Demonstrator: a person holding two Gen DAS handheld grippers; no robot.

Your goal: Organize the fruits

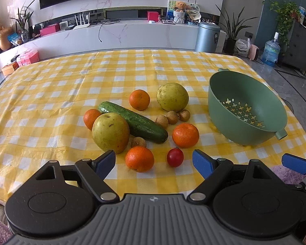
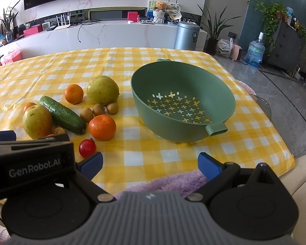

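Observation:
A green colander (image 1: 247, 110) (image 2: 182, 100) stands empty on the yellow checked tablecloth, right of a fruit pile. The pile holds two yellow-green pears (image 1: 110, 132) (image 1: 172, 96), several oranges (image 1: 139, 158) (image 1: 185, 135), a cucumber (image 1: 132, 121), small brown longans (image 1: 172, 117) and a red cherry tomato (image 1: 175, 157) (image 2: 87, 148). My left gripper (image 1: 154, 163) is open and empty, near the front edge, with the near orange and tomato just ahead between its fingers. My right gripper (image 2: 151, 164) is open and empty, in front of the colander.
The table's front edge lies under both grippers, with a purple fluffy cover (image 2: 173, 180) below it. The left gripper's body (image 2: 28, 159) shows at the left of the right wrist view. A TV cabinet and a bin (image 1: 207, 37) stand beyond the table.

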